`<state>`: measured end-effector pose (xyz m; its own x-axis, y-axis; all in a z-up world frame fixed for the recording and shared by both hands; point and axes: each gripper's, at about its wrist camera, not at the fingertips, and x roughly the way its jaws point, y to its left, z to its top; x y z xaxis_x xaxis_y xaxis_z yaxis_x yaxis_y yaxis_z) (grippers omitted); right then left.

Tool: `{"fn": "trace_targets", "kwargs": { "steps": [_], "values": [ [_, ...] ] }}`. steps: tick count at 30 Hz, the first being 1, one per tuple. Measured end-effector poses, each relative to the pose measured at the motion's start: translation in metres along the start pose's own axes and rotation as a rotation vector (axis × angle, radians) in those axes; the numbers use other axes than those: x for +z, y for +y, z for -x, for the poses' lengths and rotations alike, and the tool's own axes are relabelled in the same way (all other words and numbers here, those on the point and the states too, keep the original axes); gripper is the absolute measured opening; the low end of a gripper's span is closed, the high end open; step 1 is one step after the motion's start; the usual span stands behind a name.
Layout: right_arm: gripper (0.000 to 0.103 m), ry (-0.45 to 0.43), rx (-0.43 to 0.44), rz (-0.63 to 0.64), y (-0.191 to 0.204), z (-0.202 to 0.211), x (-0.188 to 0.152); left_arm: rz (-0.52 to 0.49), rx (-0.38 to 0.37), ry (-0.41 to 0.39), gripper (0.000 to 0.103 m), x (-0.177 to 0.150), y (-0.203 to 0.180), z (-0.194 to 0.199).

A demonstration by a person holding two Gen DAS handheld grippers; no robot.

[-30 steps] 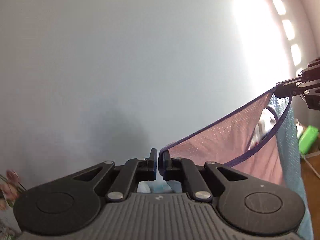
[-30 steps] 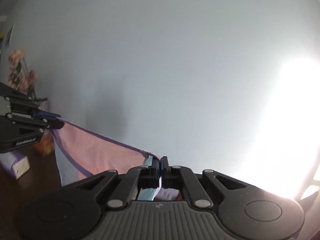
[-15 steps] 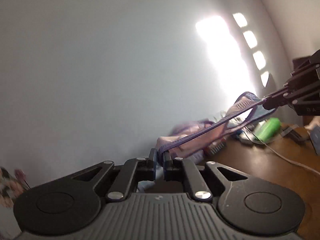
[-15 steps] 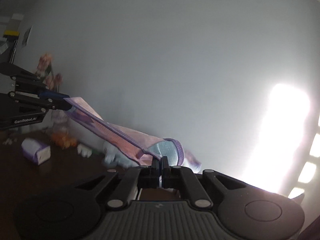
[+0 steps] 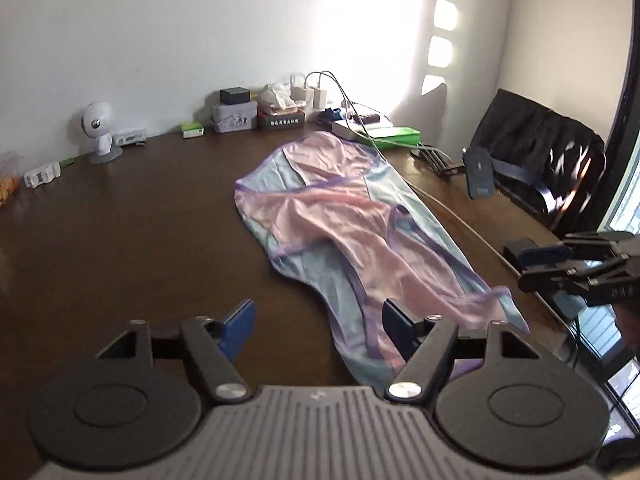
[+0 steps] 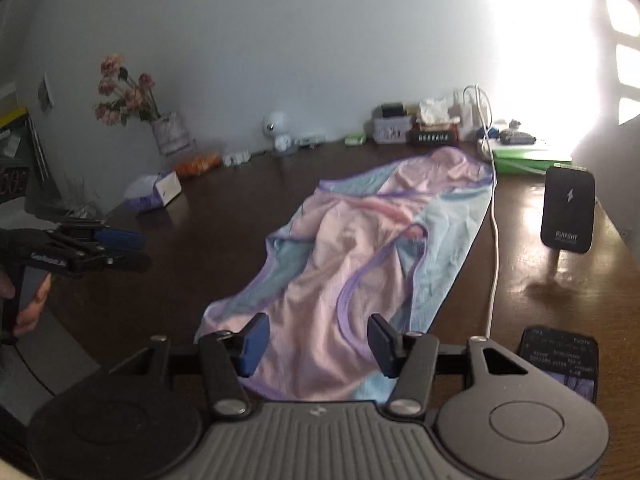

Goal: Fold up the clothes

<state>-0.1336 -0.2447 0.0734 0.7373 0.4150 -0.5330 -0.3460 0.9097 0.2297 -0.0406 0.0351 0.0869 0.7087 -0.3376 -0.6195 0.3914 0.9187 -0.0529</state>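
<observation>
Both hand-held grippers have come down from in front of the bare wall, where they held a garment stretched between them, and that garment point(image 5: 352, 236) now lies released on the dark tabletop point(image 5: 132, 240).

It sprawls lengthwise from the near edge toward the clutter by the wall, a pink panel crumpled over pale blue ones, all edged in purple. A white cable point(image 6: 495, 216) runs along its right side and appears to touch its far corner.

At the right, a chair point(image 5: 540, 148) draped in something black is cut off by the frame edge.

Along the wall sit a grey tin point(image 5: 234, 117) with a black box on top, its contents unseen, and a dark tissue box point(image 5: 281, 117) with white tissue bunched out of it. A vase point(image 6: 170, 132) at the far left holds dried pink flowers point(image 6: 124, 92). A black power bank point(image 6: 568, 210) stands upright to the right of the garment.

The left hand-held gripper point(image 5: 316, 326) has its jaws opening, with the near hem just by its right pad point(image 5: 394, 320). The right hand-held gripper point(image 6: 318, 340) is opening too, poised over the pink cloth; blur hides whether its pads point(image 6: 254, 340) touch it.

Sunlight washes out the wall's right side.
</observation>
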Motion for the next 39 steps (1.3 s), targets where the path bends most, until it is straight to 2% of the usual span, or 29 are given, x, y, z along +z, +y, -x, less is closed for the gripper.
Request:
{"fn": "trace_targets", "kwargs": {
  "steps": [1, 3, 5, 6, 9, 12, 15, 16, 17, 20, 24, 28, 31, 34, 36, 37, 38, 39],
  "values": [
    [0.053, -0.022, -0.023, -0.003, -0.002, -0.006, 0.009, 0.009, 0.021, -0.003, 0.072, 0.016, 0.003, -0.022],
    [0.051, -0.012, -0.129, -0.049, -0.007, -0.038, 0.024, 0.026, 0.072, 0.019, 0.072, 0.033, 0.01, -0.07],
    [0.051, 0.003, -0.214, -0.045, -0.001, -0.063, 0.022, 0.028, 0.107, 0.047, 0.072, 0.041, 0.014, -0.107],
    [0.051, 0.003, -0.231, -0.027, 0.004, -0.071, 0.019, 0.021, 0.11, 0.058, 0.072, 0.041, 0.014, -0.12],
    [0.049, -0.008, -0.225, 0.023, 0.017, -0.088, 0.015, -0.016, 0.107, 0.103, 0.072, 0.04, 0.009, -0.152],
    [0.049, 0.016, -0.192, 0.03, 0.016, -0.103, 0.014, -0.078, 0.133, 0.122, 0.07, 0.032, -0.004, -0.168],
    [0.049, 0.051, -0.162, 0.01, 0.009, -0.111, 0.01, -0.114, 0.137, 0.103, 0.041, 0.026, -0.014, -0.168],
    [0.049, 0.058, -0.159, 0.005, 0.008, -0.112, 0.008, -0.115, 0.137, 0.105, 0.019, 0.025, -0.016, -0.167],
    [0.048, 0.06, -0.155, 0.0, 0.005, -0.112, 0.007, -0.125, 0.155, 0.109, 0.009, 0.024, -0.019, -0.166],
    [0.048, 0.049, -0.139, -0.006, 0.0, -0.111, 0.006, -0.163, 0.217, 0.118, 0.007, 0.017, -0.023, -0.158],
    [0.049, 0.05, -0.105, 0.029, 0.001, -0.113, 0.004, -0.081, 0.278, 0.147, 0.006, -0.002, -0.012, -0.13],
    [0.049, 0.077, 0.005, 0.089, 0.013, -0.113, 0.002, 0.022, 0.384, 0.186, 0.006, -0.034, 0.003, -0.086],
    [0.049, 0.097, 0.079, 0.14, 0.027, -0.114, 0.001, 0.118, 0.415, 0.237, 0.007, -0.05, 0.012, -0.05],
    [0.051, 0.113, 0.12, 0.189, 0.039, -0.113, 0.0, 0.223, 0.414, 0.249, 0.017, -0.051, 0.026, -0.024],
    [0.053, 0.111, 0.125, 0.206, 0.039, -0.113, -0.001, 0.253, 0.44, 0.207, 0.031, -0.04, 0.041, -0.018],
    [0.053, 0.11, 0.131, 0.201, 0.037, -0.112, 0.0, 0.252, 0.455, 0.19, 0.046, -0.033, 0.05, -0.022],
    [0.053, 0.11, 0.137, 0.195, 0.035, -0.112, 0.0, 0.247, 0.465, 0.178, 0.054, -0.025, 0.059, -0.029],
    [0.053, 0.108, 0.144, 0.19, 0.033, -0.111, 0.001, 0.243, 0.475, 0.167, 0.054, -0.017, 0.068, -0.036]
  ]
}}
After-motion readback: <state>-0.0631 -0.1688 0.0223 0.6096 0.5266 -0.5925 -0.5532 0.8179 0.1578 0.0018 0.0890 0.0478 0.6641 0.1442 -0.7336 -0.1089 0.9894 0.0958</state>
